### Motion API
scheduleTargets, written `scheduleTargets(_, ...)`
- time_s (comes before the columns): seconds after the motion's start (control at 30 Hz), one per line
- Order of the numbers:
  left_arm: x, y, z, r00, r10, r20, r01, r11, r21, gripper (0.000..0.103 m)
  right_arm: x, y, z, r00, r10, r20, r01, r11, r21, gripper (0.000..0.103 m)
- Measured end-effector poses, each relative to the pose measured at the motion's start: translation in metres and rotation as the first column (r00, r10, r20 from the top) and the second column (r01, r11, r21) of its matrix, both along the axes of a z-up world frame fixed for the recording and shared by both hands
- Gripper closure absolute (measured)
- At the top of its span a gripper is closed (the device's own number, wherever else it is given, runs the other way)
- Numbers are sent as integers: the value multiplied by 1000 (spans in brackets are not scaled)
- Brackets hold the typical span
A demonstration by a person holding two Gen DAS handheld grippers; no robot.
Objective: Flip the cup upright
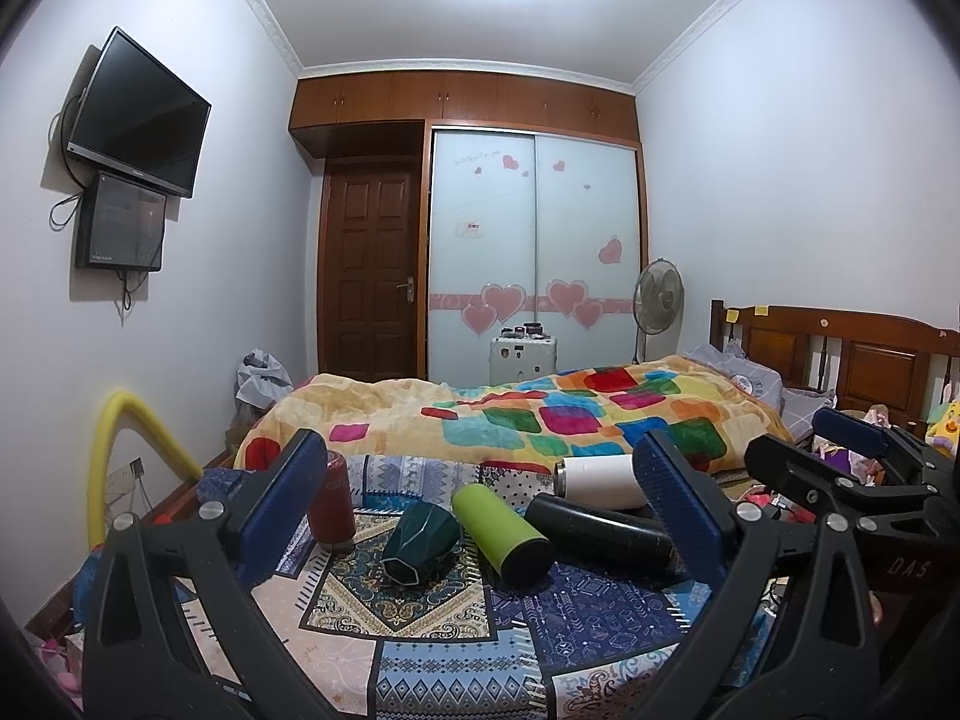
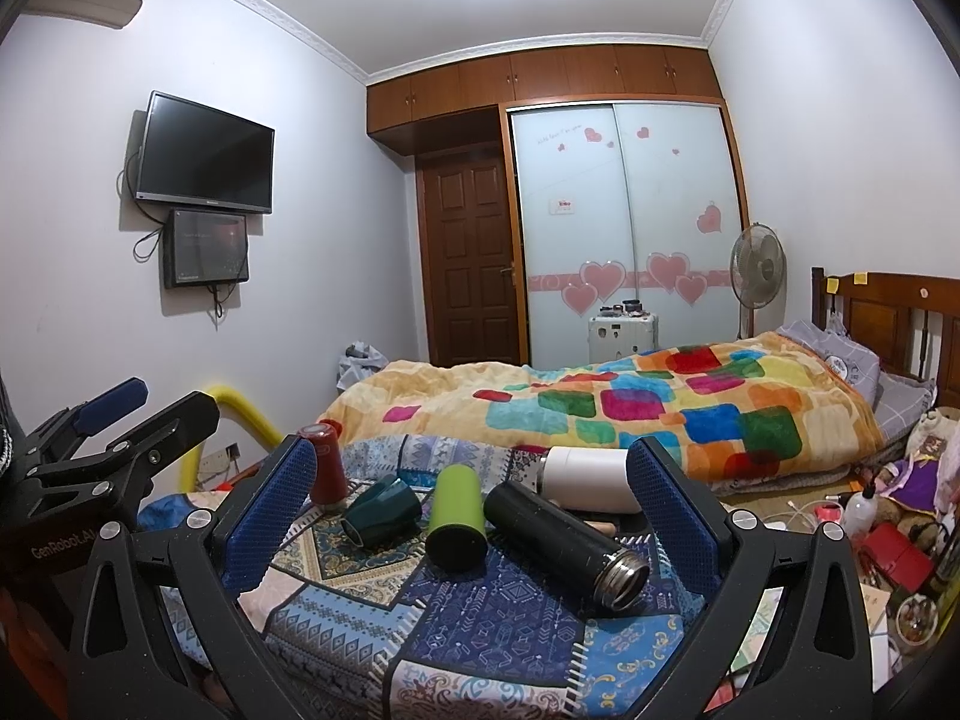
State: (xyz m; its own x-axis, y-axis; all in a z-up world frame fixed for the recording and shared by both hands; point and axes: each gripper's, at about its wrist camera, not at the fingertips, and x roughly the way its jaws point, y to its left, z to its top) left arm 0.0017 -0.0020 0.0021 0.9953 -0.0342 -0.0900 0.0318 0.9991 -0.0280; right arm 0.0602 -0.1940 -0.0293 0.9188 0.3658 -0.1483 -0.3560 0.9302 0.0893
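Several cups lie on their sides on a patterned cloth (image 1: 480,630): a dark green faceted cup (image 1: 420,546), a lime green cup (image 1: 501,534), a black flask (image 1: 606,531) and a white flask (image 1: 600,483). A red cup (image 1: 331,501) stands at the left, mouth down. In the right wrist view they are the dark green cup (image 2: 381,513), lime cup (image 2: 457,516), black flask (image 2: 564,540), white flask (image 2: 591,477) and red cup (image 2: 327,465). My left gripper (image 1: 486,504) is open and empty, short of the cups. My right gripper (image 2: 471,498) is open and empty, also short of them.
Behind the cloth lies a bed with a colourful patchwork blanket (image 1: 528,414) and a wooden headboard (image 1: 840,354). A yellow foam tube (image 1: 114,450) arches at the left. Clutter (image 2: 888,516) sits at the right. The right gripper shows in the left view (image 1: 840,450).
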Motion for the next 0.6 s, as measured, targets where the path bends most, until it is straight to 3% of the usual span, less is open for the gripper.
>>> scheduleTargets(0.27,20,10,-13,999,7,-43,-7,1000,-1,0,13,2,-10,1000,-16,-27,16,1000,-10,0)
scheduleTargets(0.47,67,25,-31,984,-33,-175,32,999,-11,0,36,2,-24,996,-43,-77,41,999,-33,0)
scheduleTargets(0.6,112,38,-50,956,-48,-289,43,999,-24,0,58,2,-36,991,-57,-123,52,998,-48,0)
